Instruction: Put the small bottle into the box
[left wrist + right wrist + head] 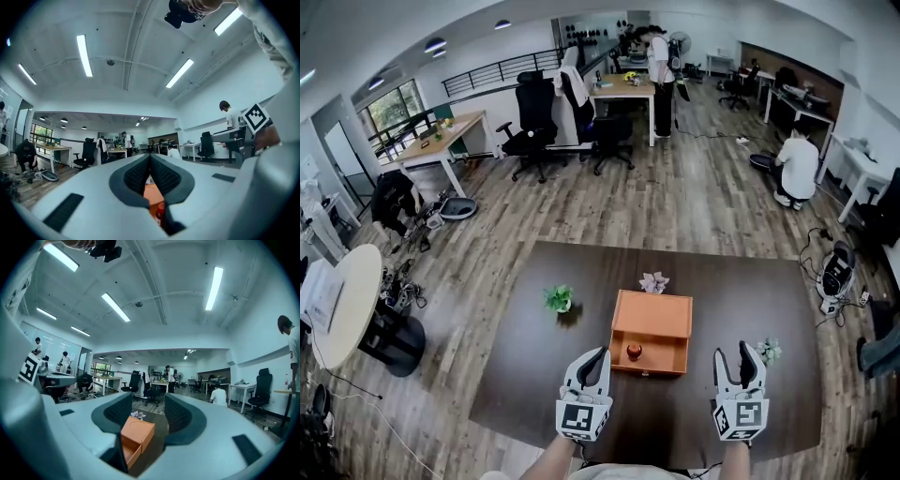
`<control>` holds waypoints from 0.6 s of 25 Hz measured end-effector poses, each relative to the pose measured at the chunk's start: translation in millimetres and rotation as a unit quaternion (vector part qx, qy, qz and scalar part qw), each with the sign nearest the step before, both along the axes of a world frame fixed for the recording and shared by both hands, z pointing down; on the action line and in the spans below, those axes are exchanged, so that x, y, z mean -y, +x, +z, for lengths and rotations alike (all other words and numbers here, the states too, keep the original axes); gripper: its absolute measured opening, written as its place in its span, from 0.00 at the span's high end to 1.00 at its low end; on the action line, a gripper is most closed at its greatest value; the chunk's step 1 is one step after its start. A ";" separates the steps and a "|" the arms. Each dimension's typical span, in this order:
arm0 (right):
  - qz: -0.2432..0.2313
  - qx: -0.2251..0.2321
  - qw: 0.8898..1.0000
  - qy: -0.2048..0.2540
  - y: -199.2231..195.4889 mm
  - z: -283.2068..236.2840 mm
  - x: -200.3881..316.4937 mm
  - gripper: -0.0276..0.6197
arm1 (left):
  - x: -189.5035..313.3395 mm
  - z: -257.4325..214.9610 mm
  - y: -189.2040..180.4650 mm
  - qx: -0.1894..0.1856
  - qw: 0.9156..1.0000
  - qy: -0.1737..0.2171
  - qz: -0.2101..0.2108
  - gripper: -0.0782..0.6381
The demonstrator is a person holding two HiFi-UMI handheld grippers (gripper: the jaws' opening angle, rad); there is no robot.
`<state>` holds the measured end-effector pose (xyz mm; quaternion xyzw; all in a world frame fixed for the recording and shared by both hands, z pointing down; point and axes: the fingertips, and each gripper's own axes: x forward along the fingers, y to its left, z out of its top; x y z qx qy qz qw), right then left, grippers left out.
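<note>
On the dark brown table (525,375), an orange box (652,314) stands near the middle with its drawer (666,356) pulled open toward the person. The small red bottle (634,352) sits inside that drawer, toward its left side, and no gripper touches it.

The left gripper (592,358) is held just left of the drawer's front. Its jaws are pressed together with nothing clamped between them. In its own view the box and the bottle (160,213) show only through the slit below the closed tips.

The right gripper (734,356) is held well off to the right of the box, with its jaws spread wide and empty. In its own view the box (137,434) lies on the table beyond the gap.

A small green potted plant (560,299) stands left of the box. A pale flower pot (654,281) sits just behind the box, and another small plant (768,351) is close beside the right gripper.
</note>
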<state>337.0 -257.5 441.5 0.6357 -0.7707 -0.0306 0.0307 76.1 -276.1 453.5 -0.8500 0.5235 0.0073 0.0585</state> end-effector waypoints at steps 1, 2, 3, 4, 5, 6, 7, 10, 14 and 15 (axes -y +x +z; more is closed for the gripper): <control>0.000 0.000 1.000 -0.001 -0.3 -0.1 1.0 0.63 | 0.4 0.0 -1.1 0.000 1.000 0.000 -0.002 0.89; 0.000 -0.001 1.000 -0.002 -0.7 0.1 1.7 0.65 | 0.7 0.2 -2.3 -0.001 1.000 -0.001 -0.003 0.89; 0.001 -0.001 1.000 -0.003 -1.1 0.5 2.1 0.68 | 0.9 0.3 -3.2 -0.001 1.000 -0.001 -0.004 0.89; 0.001 -0.001 1.000 -0.003 -1.4 0.4 2.6 0.70 | 1.0 0.0 -3.7 -0.002 1.000 0.000 -0.005 0.89; 0.003 -0.002 1.000 -0.002 -1.5 -0.5 3.1 0.73 | 1.1 -0.8 -4.0 -0.002 1.000 0.001 -0.005 0.89; 0.005 -0.002 1.000 0.000 -1.6 -2.1 3.7 0.77 | 1.4 -1.9 -4.2 -0.002 1.000 0.002 -0.005 0.89; 0.007 -0.002 1.000 0.002 -1.5 -3.9 4.5 0.81 | 1.9 -3.3 -4.7 -0.003 1.000 0.003 -0.006 0.89; 0.013 -0.003 1.000 0.004 -0.9 -6.5 6.8 0.94 | 3.3 -6.7 -5.8 -0.005 1.000 0.006 -0.009 0.89; 0.015 0.002 1.000 0.003 -1.6 -7.0 8.1 0.96 | 2.5 -5.7 -6.8 -0.004 1.000 0.005 -0.007 0.89; 0.015 0.003 1.000 0.003 -1.8 -7.4 8.6 0.96 | 2.7 -5.6 -7.8 -0.005 1.000 0.005 -0.008 0.89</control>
